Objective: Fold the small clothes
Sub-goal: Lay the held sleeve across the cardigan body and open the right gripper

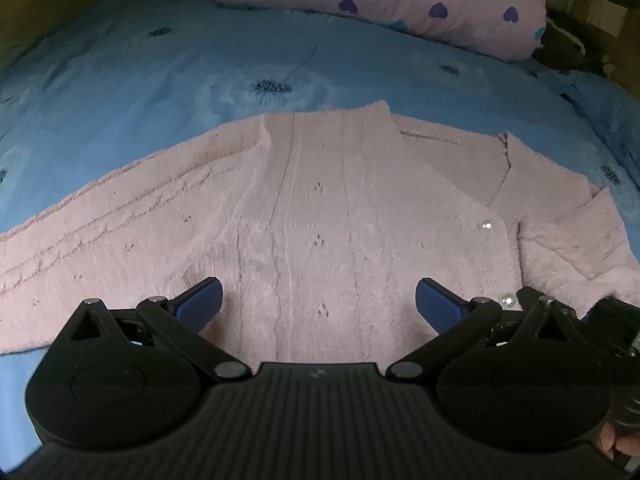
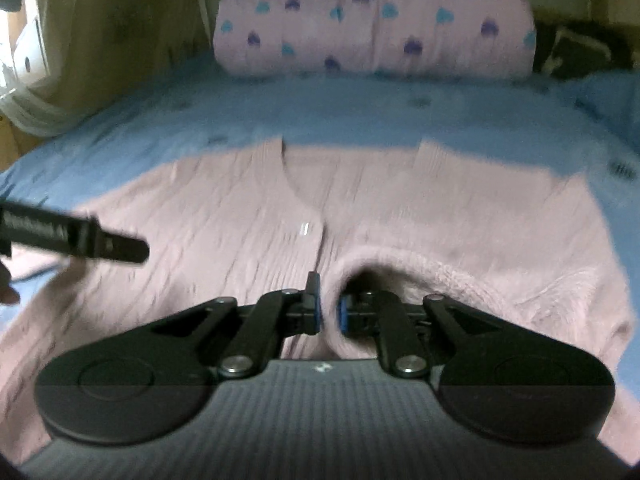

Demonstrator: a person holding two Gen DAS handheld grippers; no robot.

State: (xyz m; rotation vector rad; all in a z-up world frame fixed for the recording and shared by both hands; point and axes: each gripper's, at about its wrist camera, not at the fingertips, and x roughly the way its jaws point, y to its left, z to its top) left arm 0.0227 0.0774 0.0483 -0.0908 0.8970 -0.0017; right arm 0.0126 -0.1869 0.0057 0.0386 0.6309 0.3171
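A pale pink knitted cardigan (image 1: 320,216) lies front up on a bed, spread flat across a blue bedspread (image 1: 160,80) stitched with dark flower-like motifs. One sleeve (image 1: 100,220) stretches out long and straight toward the left of the left wrist view, while the other sleeve (image 2: 420,276) is folded in over the body of the garment, its cuff lying near the buttoned front. Small pearl-like buttons (image 1: 485,225) run down the placket below the V-neck.

The right gripper (image 2: 329,312), seen from its own wrist camera, has its blue-padded jaws drawn nearly together, pinching the cuff end of that folded sleeve; pink knit fills the narrow gap between the pads. The view is blurred.

The left gripper (image 1: 318,300) hangs over the lower front of the cardigan with its jaws spread wide and nothing between them; its blue fingertips (image 1: 200,300) stand above the knit, and whether they touch it cannot be told. In the right wrist view, part of this tool reaches in from the left edge as a dark bar.

Beyond the cardigan, at the head of the bed, rests a pink pillow (image 1: 380,0) printed with purple, teal and white hearts. A dark bundle (image 1: 568,44) sits at its right end, too dim to identify.
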